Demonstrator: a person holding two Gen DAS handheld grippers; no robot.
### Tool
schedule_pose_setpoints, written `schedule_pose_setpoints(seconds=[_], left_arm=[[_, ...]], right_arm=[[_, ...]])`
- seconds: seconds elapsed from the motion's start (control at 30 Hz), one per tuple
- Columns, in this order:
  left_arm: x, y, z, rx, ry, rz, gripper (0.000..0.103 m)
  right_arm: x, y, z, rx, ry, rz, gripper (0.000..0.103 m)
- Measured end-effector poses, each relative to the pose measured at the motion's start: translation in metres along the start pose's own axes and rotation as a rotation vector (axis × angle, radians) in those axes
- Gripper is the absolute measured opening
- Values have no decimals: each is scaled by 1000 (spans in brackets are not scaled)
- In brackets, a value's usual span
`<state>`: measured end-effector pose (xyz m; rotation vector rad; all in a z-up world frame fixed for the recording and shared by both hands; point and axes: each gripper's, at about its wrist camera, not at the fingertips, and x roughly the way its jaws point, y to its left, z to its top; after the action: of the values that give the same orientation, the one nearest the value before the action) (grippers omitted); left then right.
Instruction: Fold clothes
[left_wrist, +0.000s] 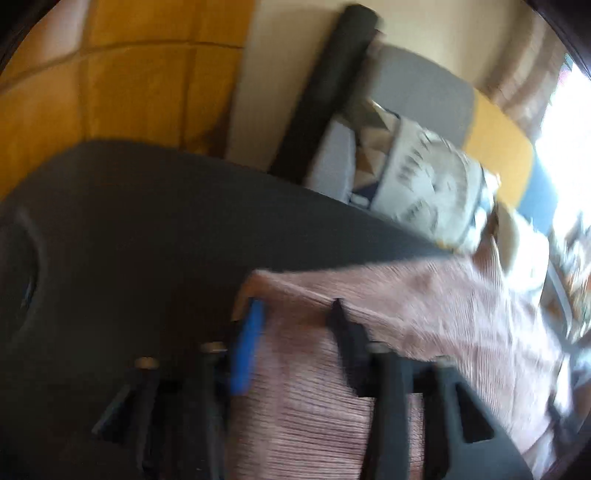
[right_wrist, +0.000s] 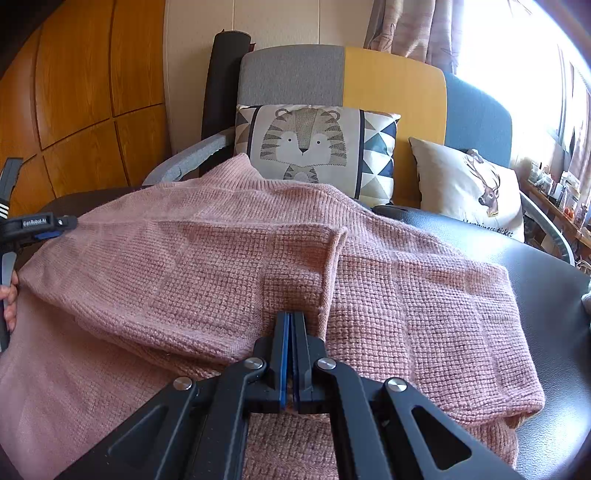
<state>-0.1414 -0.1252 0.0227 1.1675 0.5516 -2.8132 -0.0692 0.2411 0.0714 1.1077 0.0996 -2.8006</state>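
Note:
A pink knitted sweater lies spread over a dark table, with one part folded over the middle. My right gripper is shut on a fold of the sweater near its front edge. My left gripper shows in a blurred left wrist view with its jaws apart, the sweater lying between and under its fingers. In the right wrist view the left gripper sits at the sweater's left edge, and there I cannot tell whether it grips the cloth.
Behind the table stands a grey, yellow and blue sofa with a tiger cushion and a deer cushion. A dark rolled mat leans by a wood-panelled wall. A cluttered shelf and bright window are at right.

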Motion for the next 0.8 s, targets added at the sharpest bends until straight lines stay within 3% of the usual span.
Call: schedule_pose_setpoints(seconds=[0.07,0.4,0.47,0.5,0.6,0.67,0.7,0.77,0.8], left_arm=[[-1,13,-2,-65,-9,-16,11],[5,2,15,-51,27,-5,11],[-11,-8,11,0,13,53,18],[-23,-12,7,18,-8,36,18],[-49,-23,-13,43,-27,-86,28],[-57,-33,-29,64,-6,-153,50],[-54,-38,-36,83,21,-164,50],[-44,-45,-52,153,69,-77,49],[-43,-45,-52,153,66,-78,49]], right_arm=[[0,1,0,-3,1,-3,0],[0,4,-1,-11,0,-11,0],[0,2,-1,-8,-1,-7,0],[0,2,-1,-6,-1,-6,0],[-1,3,-1,-11,-3,-12,0],[-1,3,-1,-13,-4,-14,0],[-1,4,-1,-12,-4,-14,0],[-1,4,-1,-10,-4,-13,0],[0,4,-1,-9,-4,-11,0]])
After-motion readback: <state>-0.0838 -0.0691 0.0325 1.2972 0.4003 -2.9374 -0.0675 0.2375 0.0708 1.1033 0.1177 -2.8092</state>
